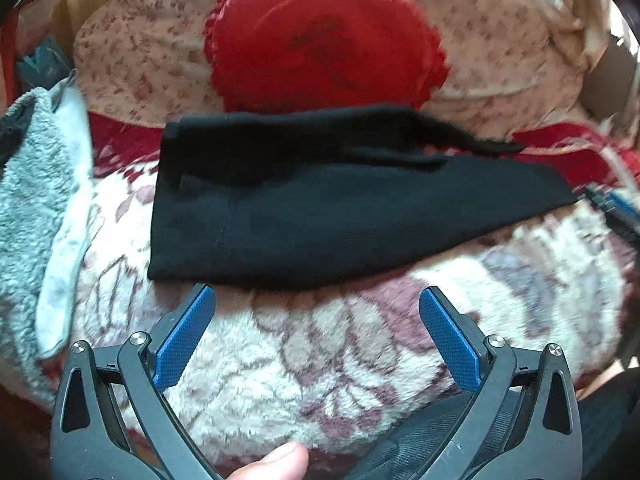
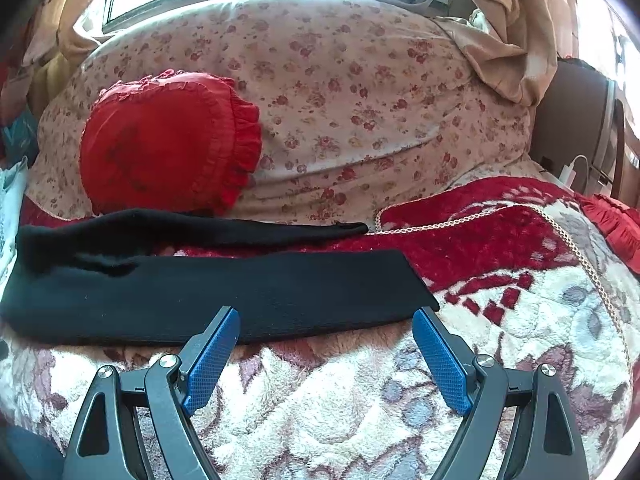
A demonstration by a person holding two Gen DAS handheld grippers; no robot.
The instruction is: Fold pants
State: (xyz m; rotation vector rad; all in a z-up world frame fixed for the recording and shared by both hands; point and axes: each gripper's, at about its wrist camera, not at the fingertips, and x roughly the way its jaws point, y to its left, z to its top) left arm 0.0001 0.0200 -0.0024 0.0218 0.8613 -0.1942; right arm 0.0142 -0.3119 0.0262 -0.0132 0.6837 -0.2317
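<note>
Black pants (image 1: 320,200) lie flat across a fluffy floral blanket (image 1: 320,360), waist end to the left, two legs running right and slightly apart. My left gripper (image 1: 318,296) is open just in front of the waist end's near edge, with nothing between its blue pads (image 1: 184,344). In the right wrist view the pants (image 2: 224,288) stretch from the left to the near leg's cuff. My right gripper (image 2: 326,314) hangs open at that near leg's front edge, close to the cuff, touching nothing that I can see.
A red frilled cushion (image 1: 320,40) leans on a flowered pillow (image 2: 360,100) behind the pants. A grey fluffy towel (image 1: 28,208) lies at the left. A thumb (image 1: 280,460) shows at the bottom. A charger cable (image 2: 572,168) sits far right. Curtain (image 2: 504,32) hangs behind.
</note>
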